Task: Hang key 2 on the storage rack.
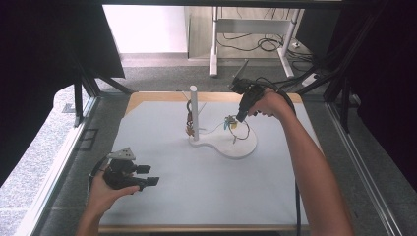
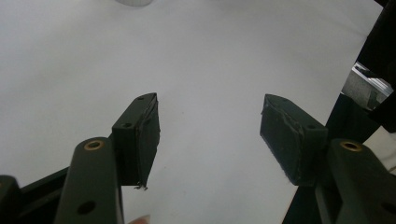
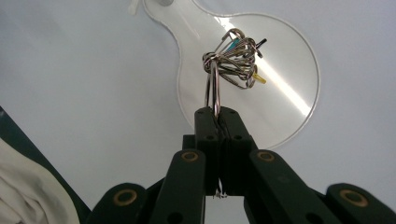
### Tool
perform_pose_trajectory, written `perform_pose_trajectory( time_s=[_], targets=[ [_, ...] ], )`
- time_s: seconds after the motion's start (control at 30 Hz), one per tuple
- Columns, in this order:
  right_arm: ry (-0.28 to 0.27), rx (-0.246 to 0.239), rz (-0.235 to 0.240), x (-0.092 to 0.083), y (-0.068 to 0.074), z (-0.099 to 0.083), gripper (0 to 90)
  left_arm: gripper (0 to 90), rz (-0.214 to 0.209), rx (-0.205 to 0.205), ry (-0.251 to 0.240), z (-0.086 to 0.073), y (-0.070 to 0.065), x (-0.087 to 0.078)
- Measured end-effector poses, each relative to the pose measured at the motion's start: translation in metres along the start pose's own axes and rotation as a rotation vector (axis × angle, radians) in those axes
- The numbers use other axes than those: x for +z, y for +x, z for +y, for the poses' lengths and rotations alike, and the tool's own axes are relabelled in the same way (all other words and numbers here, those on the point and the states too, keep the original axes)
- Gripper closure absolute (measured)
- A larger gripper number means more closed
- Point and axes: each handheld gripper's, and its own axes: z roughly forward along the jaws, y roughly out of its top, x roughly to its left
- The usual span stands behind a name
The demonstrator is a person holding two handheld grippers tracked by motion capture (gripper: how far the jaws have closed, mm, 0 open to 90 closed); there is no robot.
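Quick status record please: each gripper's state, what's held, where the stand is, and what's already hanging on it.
left gripper: open, nothing between the jaws, low over the mat at near left
right gripper: shut on the key ring bunch
key ring bunch: lifted above the stand's round base
stand: white post, far middle of the mat
on the post: a small brownish item, too small to identify

Table (image 1: 162, 196) has a pale grey top with a wood edge at the far side. Beyond it: grey floor, white desk legs (image 1: 214, 44), black cables (image 1: 255, 44). Dark curtains (image 1: 39, 59) on both sides.
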Motion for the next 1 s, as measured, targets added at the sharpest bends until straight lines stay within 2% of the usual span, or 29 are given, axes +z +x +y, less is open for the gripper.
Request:
perform_pose_trajectory(
  time_s=[0.13, 0.37, 0.57, 0.73, 0.83, 1.0],
  targets=[
    [-0.014, -0.007, 0.001, 0.001, 0.001, 0.007, 87.8, 38.1, 0.000, 0.002, -0.002, 0.000, 0.000, -0.001],
    [-0.015, -0.003, -0.031, 0.002, 0.002, 0.020, 87.8, 38.1, -0.003, 0.000, -0.010, 0.000, 0.000, -0.004],
    [-0.018, -0.005, -0.030, 0.003, -0.001, 0.028, 87.8, 38.1, -0.004, 0.002, -0.013, 0.000, -0.001, -0.006],
    [-0.057, 0.013, -0.039, 0.001, -0.001, 0.043, 87.8, 38.1, -0.009, 0.003, -0.027, -0.001, 0.000, -0.009],
    [-0.068, 0.008, -0.054, 0.000, -0.001, 0.053, 87.8, 38.1, -0.010, 0.001, -0.029, -0.002, 0.000, -0.009],
    [-0.076, 0.015, -0.053, 0.003, -0.002, 0.068, 87.8, 38.1, -0.017, -0.001, -0.042, -0.003, 0.001, -0.012]
  ],
)
